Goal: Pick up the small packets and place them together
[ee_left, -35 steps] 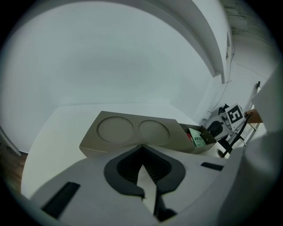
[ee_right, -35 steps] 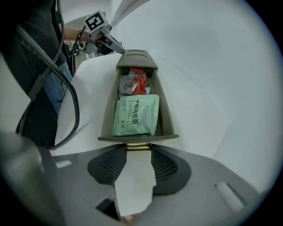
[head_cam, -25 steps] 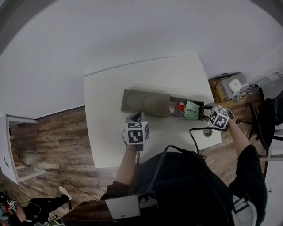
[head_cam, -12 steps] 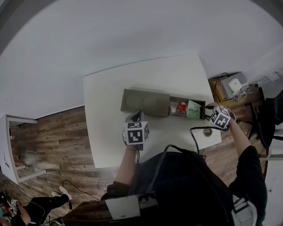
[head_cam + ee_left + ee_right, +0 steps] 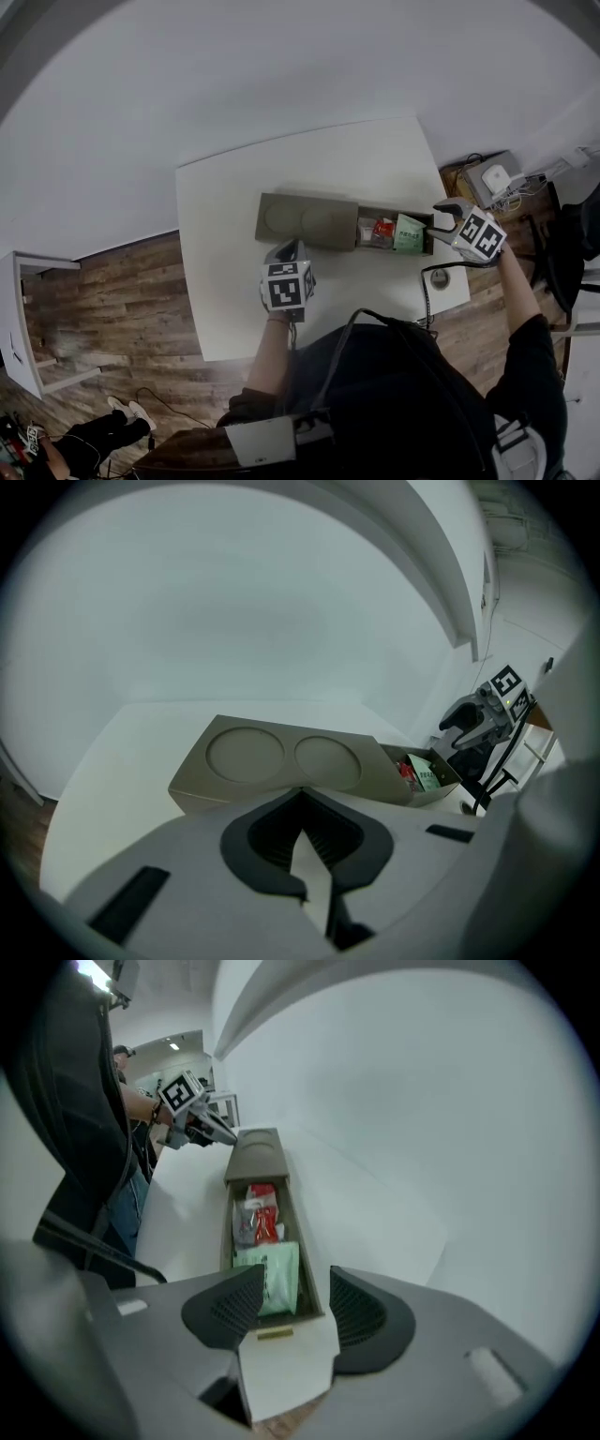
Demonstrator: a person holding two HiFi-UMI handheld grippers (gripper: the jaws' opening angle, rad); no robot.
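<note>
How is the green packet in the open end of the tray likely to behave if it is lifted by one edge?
The green packet looks like a thin, flat pouch, so it is probably light and would sag when lifted. Its smooth film may be slippery. It lies close between the walls of the tray, so an edge may be hard to catch.

The person wears a black top and blue jeans; the left gripper and right gripper are grey, with dark ribbed pads, black-and-white marker cubes and a black cable.
</note>
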